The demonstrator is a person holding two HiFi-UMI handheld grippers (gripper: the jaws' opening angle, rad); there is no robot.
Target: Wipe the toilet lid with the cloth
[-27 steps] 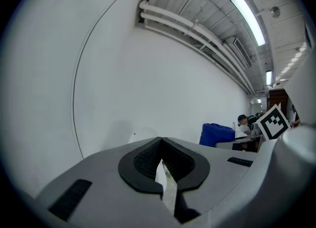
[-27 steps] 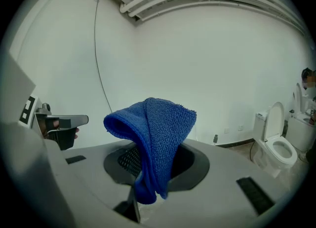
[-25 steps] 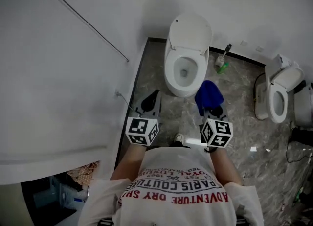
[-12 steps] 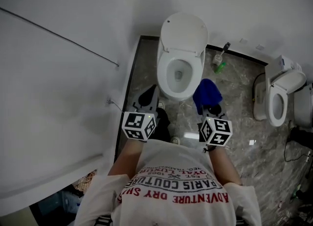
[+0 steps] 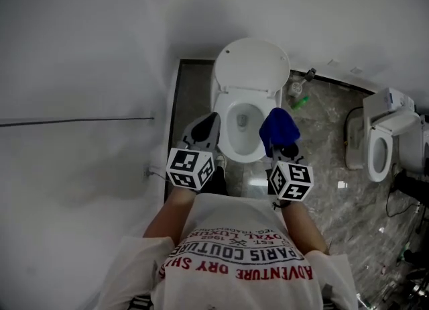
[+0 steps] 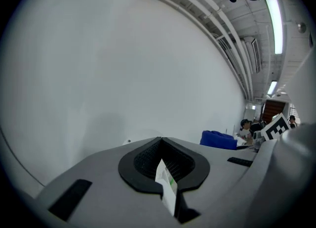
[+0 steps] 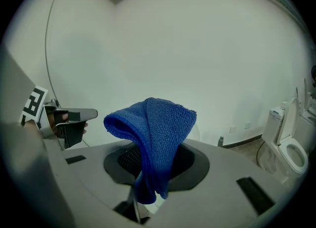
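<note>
**Right gripper** [image 7: 150, 170]: the jaws are clamped on a fold of the blue cloth [image 7: 155, 123]. The cloth rises in a loose hump above the tips and droops in front of them. Pinching it at 1 edge probably leaves a free pad for wiping.

**Left gripper** [image 6: 164, 168]: the jaws are pressed together with nothing gripped, apparently an idle spare.

In the head view, both grippers hover in front of the person's torso, near the toilet [image 5: 242, 137]. The cloth shows beside the bowl's right rim. The toilet lid [image 5: 252, 67] stands raised toward the wall, apart from the cloth, so wiping seems not yet begun. A 2nd toilet [image 5: 379, 147] stands well apart at the right.

**Legible print:** the shirt [image 5: 241, 255] reads "PARIS COUTURE" and "ADVENTURE DRY". Each marker cube [image 5: 191, 169] bears black square patterns.
</note>
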